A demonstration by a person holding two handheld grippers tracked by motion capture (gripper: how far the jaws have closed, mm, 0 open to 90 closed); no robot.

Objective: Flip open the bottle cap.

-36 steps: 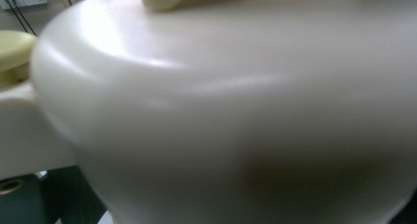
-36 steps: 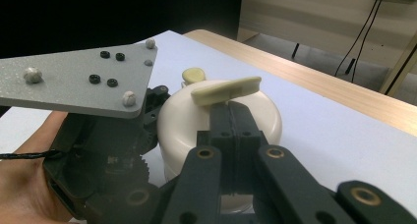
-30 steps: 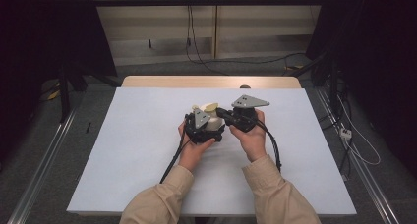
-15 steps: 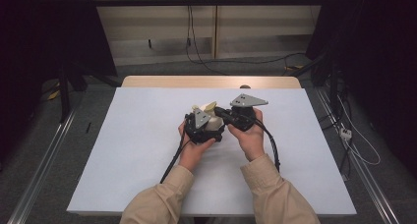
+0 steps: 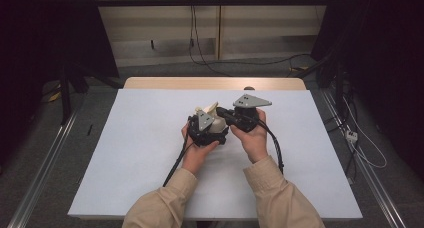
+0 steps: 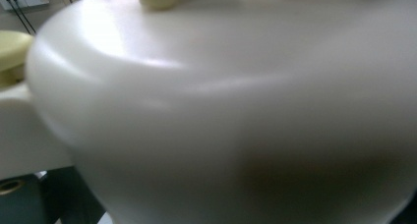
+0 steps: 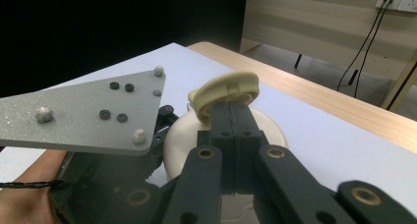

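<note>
Both grippers are held close together over the middle of the white table (image 5: 125, 153), one in each of the person's hands. The left gripper (image 5: 204, 130) carries a cream-white rounded plastic object (image 5: 216, 124) — its exact kind cannot be determined. In the left gripper view this object's smooth curved body sits pressed up against the camera; the jaws themselves are hidden, so how far they stand apart cannot be told.

The right gripper (image 7: 231, 117) has its two black jaws brought fully together, pinching a pale yellow ring-shaped handle (image 7: 227, 94) that stands upright atop the cream-white object. In the right gripper view the left gripper's grey triangular plate (image 7: 83, 113) lies just beside the object, at its left.

The left hand (image 5: 196, 155) and right hand (image 5: 254, 140) — beige sleeves at both wrists — rest low over the table surface.
</note>
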